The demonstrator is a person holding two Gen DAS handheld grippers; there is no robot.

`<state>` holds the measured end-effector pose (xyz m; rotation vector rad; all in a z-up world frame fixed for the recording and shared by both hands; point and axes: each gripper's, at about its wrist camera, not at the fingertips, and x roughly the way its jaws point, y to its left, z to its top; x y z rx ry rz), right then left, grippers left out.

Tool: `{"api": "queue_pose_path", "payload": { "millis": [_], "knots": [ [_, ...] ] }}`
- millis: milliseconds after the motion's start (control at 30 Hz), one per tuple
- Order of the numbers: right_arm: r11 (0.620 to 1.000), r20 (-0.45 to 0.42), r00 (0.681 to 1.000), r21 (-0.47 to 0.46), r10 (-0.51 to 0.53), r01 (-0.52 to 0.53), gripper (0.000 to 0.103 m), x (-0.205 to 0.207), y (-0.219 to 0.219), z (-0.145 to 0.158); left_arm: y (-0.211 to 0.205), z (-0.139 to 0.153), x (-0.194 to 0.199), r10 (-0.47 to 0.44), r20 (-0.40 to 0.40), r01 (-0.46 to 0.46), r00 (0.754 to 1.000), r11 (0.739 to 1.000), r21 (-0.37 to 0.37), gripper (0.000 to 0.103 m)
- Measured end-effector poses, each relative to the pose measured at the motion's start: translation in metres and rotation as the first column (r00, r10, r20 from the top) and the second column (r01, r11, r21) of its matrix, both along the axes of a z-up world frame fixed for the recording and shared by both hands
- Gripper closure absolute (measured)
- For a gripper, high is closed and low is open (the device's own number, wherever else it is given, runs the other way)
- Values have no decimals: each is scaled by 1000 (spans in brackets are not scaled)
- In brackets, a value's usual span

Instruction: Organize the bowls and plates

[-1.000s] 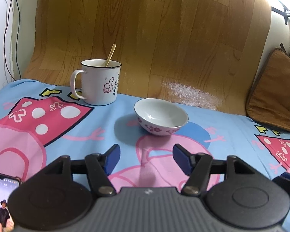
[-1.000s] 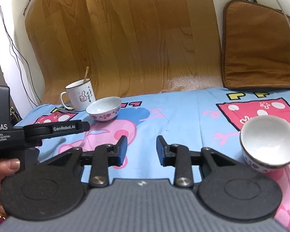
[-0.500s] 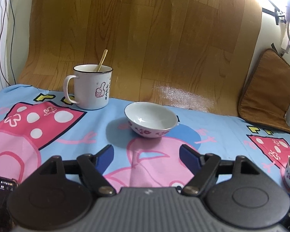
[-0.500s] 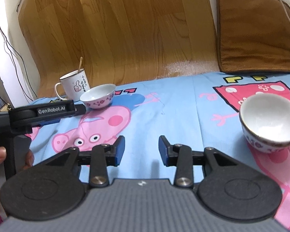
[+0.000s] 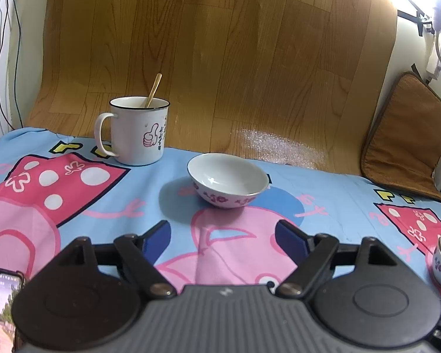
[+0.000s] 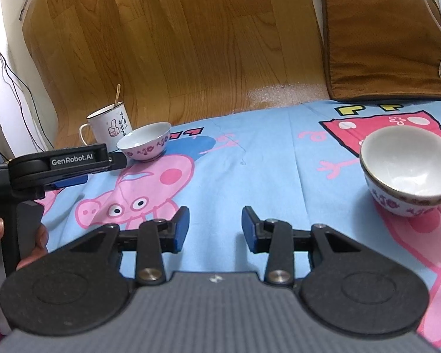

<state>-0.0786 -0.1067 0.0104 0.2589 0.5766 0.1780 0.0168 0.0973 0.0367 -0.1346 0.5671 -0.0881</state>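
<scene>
now the left hand-held gripper [image 5: 222, 241] gapes wider than before, empty, short of the floral bowl [image 5: 228, 179].

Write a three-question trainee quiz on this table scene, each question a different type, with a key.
1. True or false: the left gripper is closed on the small floral bowl.
2. Multiple choice: what stands in the white mug? A) a fork B) a thin wooden stick C) nothing
3. Fill in: in the right wrist view, the stacked bowls sit to the ___ of the right gripper.

Key
1. False. Both pads are apart, the bowl lies ahead of them untouched, and the jaws have just been opening with nothing between them.
2. B
3. Right. That gripper is open and empty, its jaws having just opened slightly.
</scene>
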Motion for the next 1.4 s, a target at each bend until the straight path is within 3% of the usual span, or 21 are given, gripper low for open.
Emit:
{"api": "queue_pose_path", "payload": {
  "millis": [1400],
  "knots": [
    [1000, -10, 1000, 1, 0, 0, 60, 3, 1, -3, -4, 1, -3, -13, 21, 13, 1000, 1000, -7, 18]
  ]
}}
